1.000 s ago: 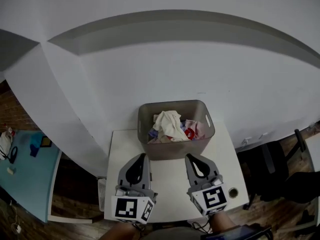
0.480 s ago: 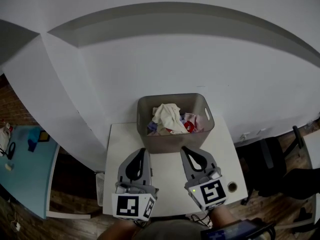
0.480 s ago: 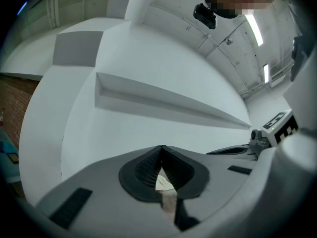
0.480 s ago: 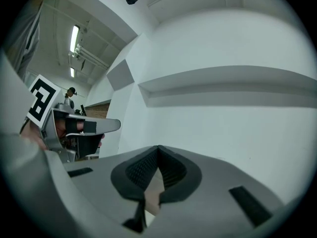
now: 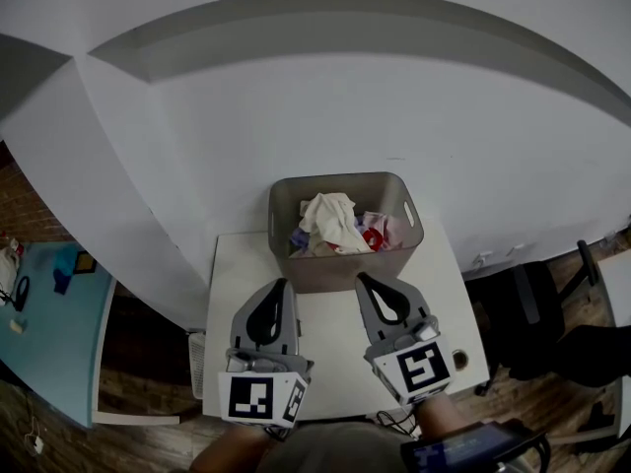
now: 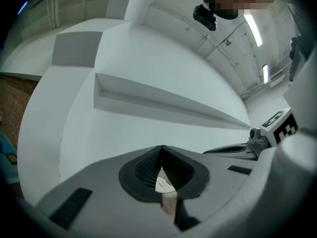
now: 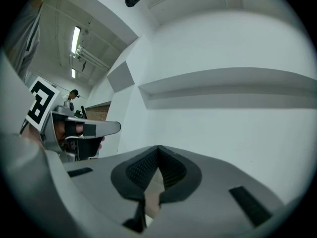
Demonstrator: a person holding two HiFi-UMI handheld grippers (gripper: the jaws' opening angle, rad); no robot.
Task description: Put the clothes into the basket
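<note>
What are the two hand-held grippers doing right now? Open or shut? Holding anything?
Left hand-held gripper: closed, holding nothing.
Right hand-held gripper: closed, holding nothing.

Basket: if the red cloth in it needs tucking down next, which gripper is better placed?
Right, probably. The right gripper points straight at the red cloth in the right half of the basket. The left gripper faces the left half, nearer the white cloth. Both are shut and empty.
</note>
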